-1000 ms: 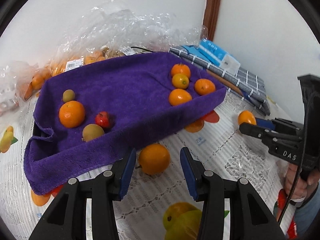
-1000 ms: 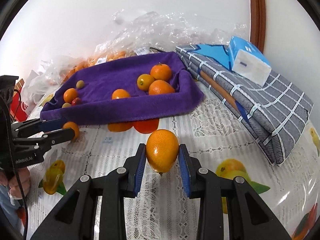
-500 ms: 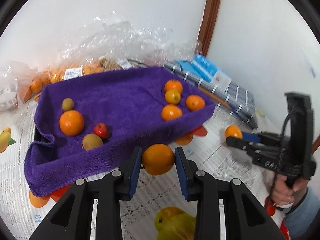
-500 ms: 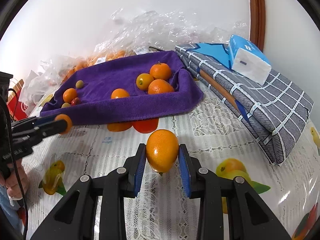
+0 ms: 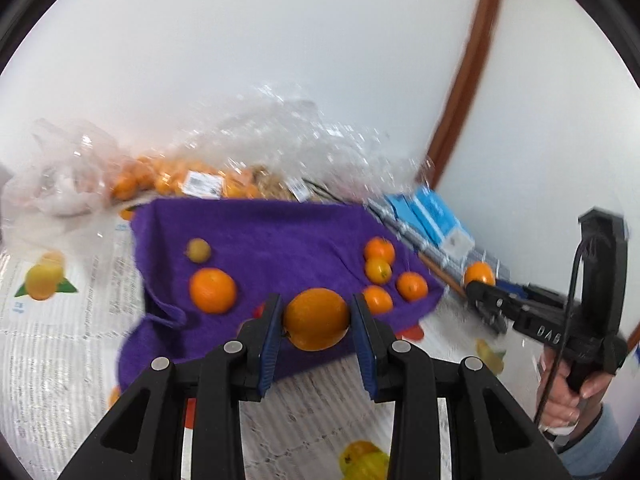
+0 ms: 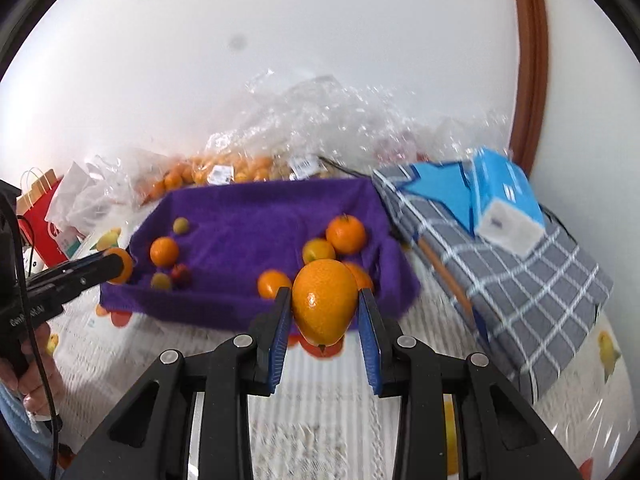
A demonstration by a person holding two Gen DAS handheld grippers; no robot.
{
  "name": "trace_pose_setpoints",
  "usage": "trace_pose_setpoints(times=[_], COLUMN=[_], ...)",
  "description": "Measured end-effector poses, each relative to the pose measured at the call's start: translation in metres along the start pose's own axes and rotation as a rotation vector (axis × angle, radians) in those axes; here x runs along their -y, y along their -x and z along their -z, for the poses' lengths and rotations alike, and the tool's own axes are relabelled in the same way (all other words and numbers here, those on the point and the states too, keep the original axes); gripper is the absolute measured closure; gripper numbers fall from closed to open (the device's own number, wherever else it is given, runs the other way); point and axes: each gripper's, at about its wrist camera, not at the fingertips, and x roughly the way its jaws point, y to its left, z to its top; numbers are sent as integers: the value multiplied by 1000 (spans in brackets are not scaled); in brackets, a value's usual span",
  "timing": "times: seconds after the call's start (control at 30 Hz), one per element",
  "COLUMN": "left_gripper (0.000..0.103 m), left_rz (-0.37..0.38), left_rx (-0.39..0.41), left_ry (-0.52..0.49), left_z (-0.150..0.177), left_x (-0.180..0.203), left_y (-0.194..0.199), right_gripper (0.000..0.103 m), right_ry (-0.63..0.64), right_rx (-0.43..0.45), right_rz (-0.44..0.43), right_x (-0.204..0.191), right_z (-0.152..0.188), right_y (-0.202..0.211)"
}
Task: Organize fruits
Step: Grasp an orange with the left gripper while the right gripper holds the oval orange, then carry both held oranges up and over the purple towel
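Purple towelling lines the tray (image 5: 280,236) that sits on the desk (image 5: 60,344), which is covered by a white lace-patterned cloth printed with fruit. The left hand-held gripper (image 5: 316,320) has its blue-padded jaws closed on a round orange (image 5: 316,319), held above the near edge of the tray. The right hand-held gripper (image 6: 325,312) likewise pinches a longer, egg-shaped orange (image 6: 324,304) between its pads, raised in front of the tray's near right corner. Each hand-held gripper shows in the other's view at the side, fruit at its tip. Inside the tray, a cluster of four oranges (image 5: 380,276) lies at the right end, the fruits close together. At the left end rest a larger orange (image 5: 213,290) and a small greenish-brown fruit (image 5: 199,250), well apart from the cluster; the right wrist view adds a small red fruit (image 6: 182,274) and another greenish one (image 6: 161,281) just beside it. Behind the tray, crumpled clear plastic bags (image 6: 312,120) hold more small oranges against the white wall. To the right of the tray lies a folded grey checked cloth (image 6: 520,280) with a blue tissue pack (image 6: 504,204) on top. A red paper bag (image 6: 38,208) stands at the far left.
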Motion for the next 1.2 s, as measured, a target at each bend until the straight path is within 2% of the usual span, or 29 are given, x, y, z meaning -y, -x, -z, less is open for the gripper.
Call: trace_pose_setpoints(times=[0.23,0.47,0.57,0.73,0.9,1.2], left_gripper=[71,71,71,71,71,71], left_rz=[-82,-134,-149,-180,-202,-202], left_rx=[16,-14,-18,-36,-79,-179], left_ry=[33,44,34,27,41,55], left_z=[-32,-59,-63,-69,-72,-55], left_x=[-14,-18,-17,-20,-26,-38], left_y=[4,-20,-30,-50,-75,-109], right_gripper=[71,71,71,71,71,71], right_ry=[4,3,2,-22,-9,-2], right_rx=[21,49,55,23,-12,-94], right_rz=[-37,-38,-37,-65,-49,-121], right_x=[-9,-15,-15,-15,-16,-25], right_z=[-35,-73,-80,-79,-68,-54], right_y=[-15,-38,-50,-78,-100,-126])
